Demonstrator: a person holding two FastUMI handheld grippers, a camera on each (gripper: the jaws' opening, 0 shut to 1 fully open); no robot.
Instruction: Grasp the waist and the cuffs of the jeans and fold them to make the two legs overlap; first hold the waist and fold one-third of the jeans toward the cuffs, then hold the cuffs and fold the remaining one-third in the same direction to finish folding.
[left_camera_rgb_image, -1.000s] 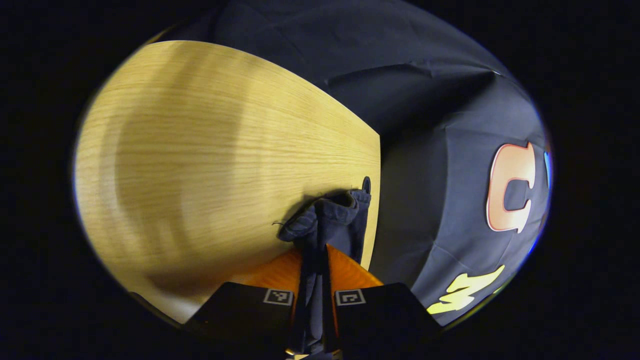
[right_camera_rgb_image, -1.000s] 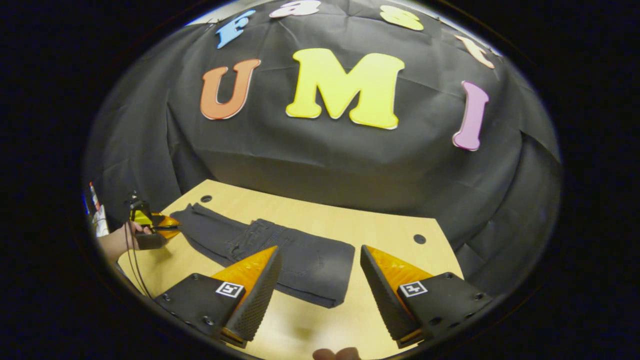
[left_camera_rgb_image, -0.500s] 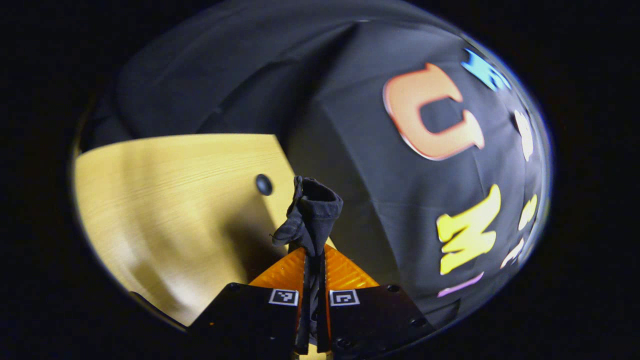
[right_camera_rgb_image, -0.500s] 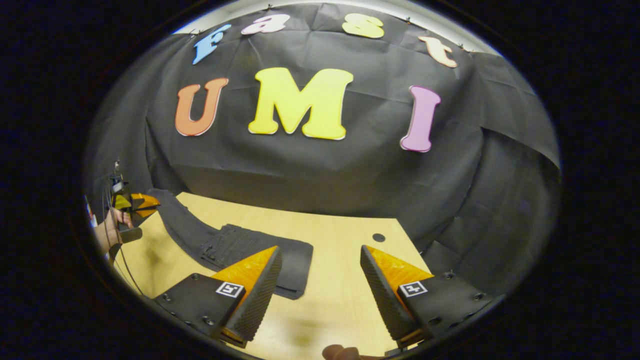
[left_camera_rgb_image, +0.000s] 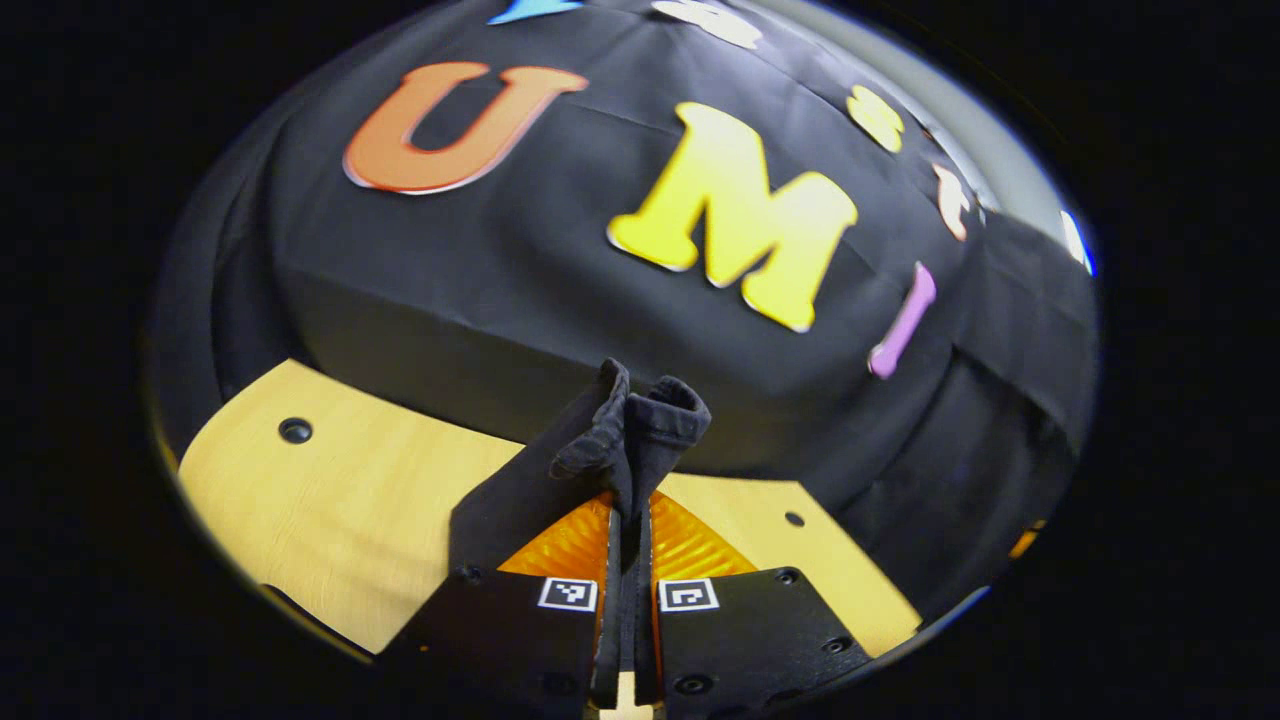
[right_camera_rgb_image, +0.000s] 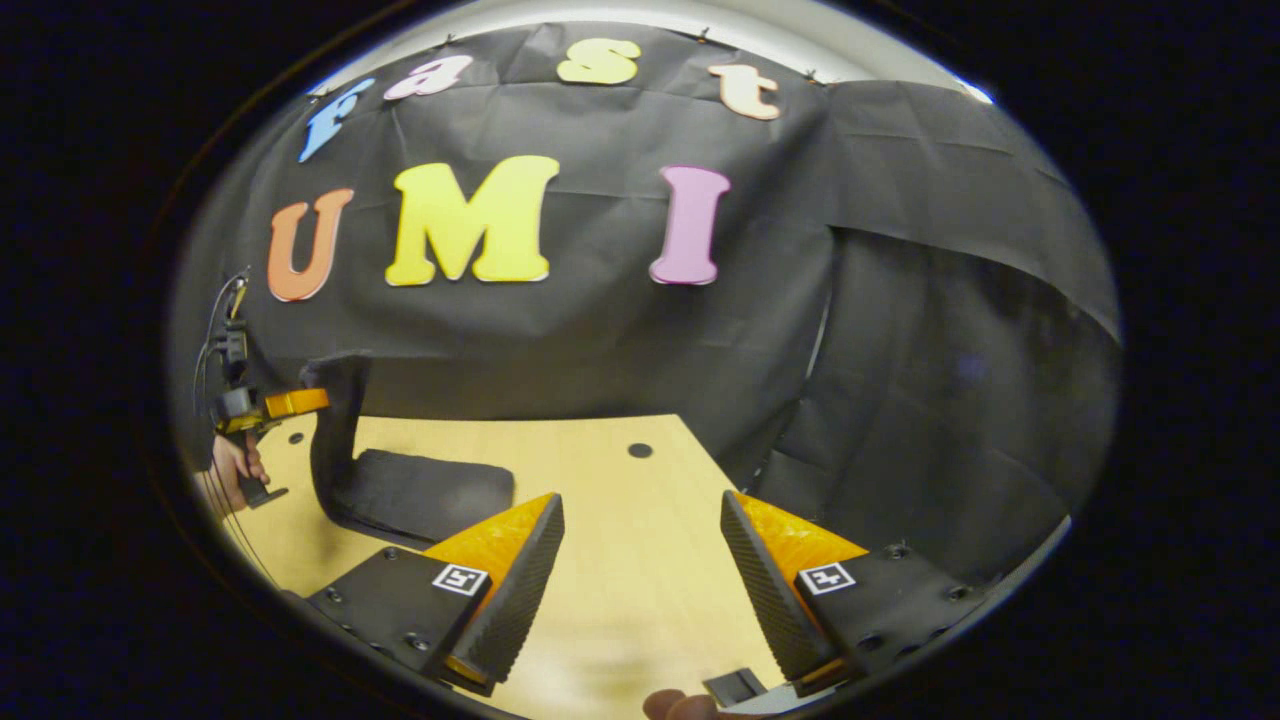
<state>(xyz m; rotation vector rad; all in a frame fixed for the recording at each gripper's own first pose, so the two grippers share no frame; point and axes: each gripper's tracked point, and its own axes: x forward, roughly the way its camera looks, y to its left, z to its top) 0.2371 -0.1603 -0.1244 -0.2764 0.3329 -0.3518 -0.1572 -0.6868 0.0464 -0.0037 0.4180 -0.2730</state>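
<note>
Left hand-held gripper (left_camera_rgb_image: 629, 520): both fingers pressed together on the cuffs (left_camera_rgb_image: 640, 425) of the jeans (right_camera_rgb_image: 420, 490), with the bunched dark cloth sticking up past the fingertips. In the left gripper view, the cloth hangs down from the grip on the left side toward the tabletop (left_camera_rgb_image: 330, 520).

Right gripper view: the left hand-held gripper sits far left, raised above the tabletop, held by a hand (right_camera_rgb_image: 232, 468). One strip of the jeans rises nearly upright from the folded stack up to that gripper. The rest of the jeans lies flat on the left part of the tabletop, near a round hole (right_camera_rgb_image: 640, 450) in the wood.

Right hand-held gripper (right_camera_rgb_image: 640, 585): fingers wide apart, nothing between them, hovering over bare tabletop to the right of the jeans, apart from the cloth
</note>
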